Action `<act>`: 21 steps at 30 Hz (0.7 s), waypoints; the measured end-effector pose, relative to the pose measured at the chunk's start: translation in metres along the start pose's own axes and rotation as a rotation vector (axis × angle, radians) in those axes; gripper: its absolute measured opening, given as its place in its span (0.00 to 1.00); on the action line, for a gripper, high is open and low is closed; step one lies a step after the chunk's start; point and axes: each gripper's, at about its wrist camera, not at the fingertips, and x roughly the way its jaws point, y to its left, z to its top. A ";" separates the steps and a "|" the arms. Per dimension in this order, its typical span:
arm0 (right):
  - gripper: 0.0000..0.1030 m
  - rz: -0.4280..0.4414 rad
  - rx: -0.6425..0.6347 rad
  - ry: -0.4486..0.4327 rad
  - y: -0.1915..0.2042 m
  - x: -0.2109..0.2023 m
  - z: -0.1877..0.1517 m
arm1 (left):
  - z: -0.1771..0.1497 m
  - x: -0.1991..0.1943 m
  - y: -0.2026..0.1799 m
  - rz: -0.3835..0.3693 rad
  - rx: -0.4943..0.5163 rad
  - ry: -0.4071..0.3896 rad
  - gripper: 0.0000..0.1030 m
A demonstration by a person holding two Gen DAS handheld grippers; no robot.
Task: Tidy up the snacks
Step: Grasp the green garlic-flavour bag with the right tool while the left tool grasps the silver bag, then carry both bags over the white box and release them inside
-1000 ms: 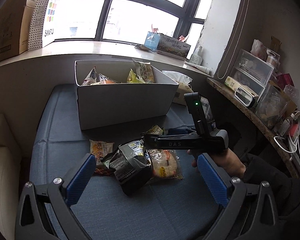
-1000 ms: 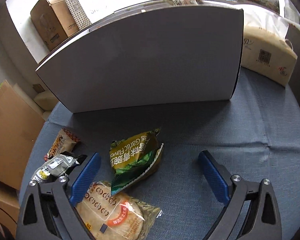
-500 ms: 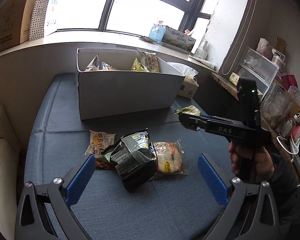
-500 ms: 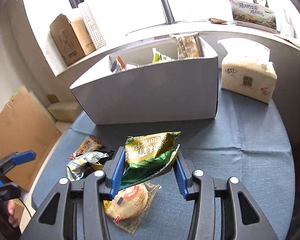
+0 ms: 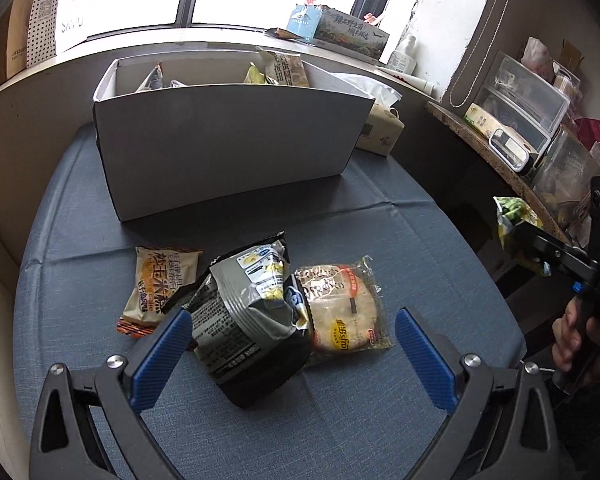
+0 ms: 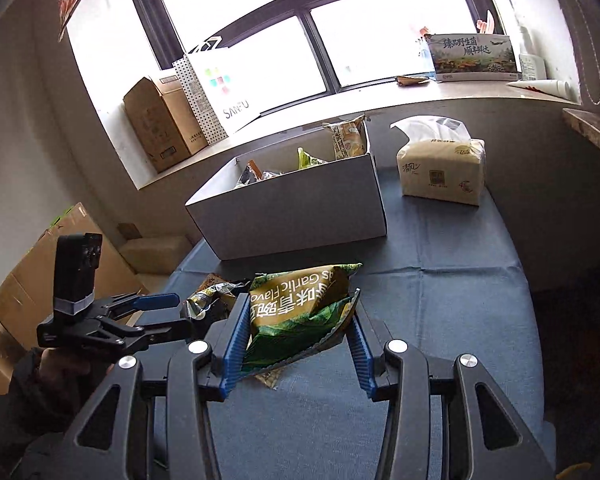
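The right gripper (image 6: 296, 340) holds a green and gold snack bag (image 6: 300, 304) up in the air. Its 2 blue fingers (image 6: 234, 344) press on the bag from both sides, and the bag is squashed a little between them. In the left wrist view, the same bag (image 5: 514, 220) shows at the right edge, above the blue surface (image 5: 380, 420) and off to the side of the other snacks.

The left gripper (image 5: 288, 356) is low over the pile. Its fingers (image 5: 162, 356) are spread wide and grip nothing. A grey and black bag (image 5: 252, 320) sits between them. The left finger looks very close to that bag, but I cannot tell if it touches.

3 snacks lie on the surface. The grey and black bag is in the middle. A round bread in a clear wrapper (image 5: 344, 312) is just beside it on the right, partly tucked under it. An orange and cream packet (image 5: 160, 280) is on the left, also partly under the grey bag.

A white box (image 5: 228, 152) stands behind the pile. Some snacks already poke out of its top. A pack of tissues (image 6: 440, 172) stands beside the box.
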 end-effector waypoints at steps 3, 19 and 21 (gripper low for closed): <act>0.48 0.002 0.009 0.010 -0.001 -0.006 -0.009 | 0.002 0.019 0.002 0.044 0.014 0.036 1.00; 0.48 0.023 -0.012 0.051 0.013 0.011 -0.012 | 0.007 -0.042 0.020 0.017 -0.042 -0.136 0.71; 0.48 0.033 -0.026 0.048 0.017 0.017 -0.004 | 0.018 -0.054 0.024 0.008 -0.051 -0.181 0.71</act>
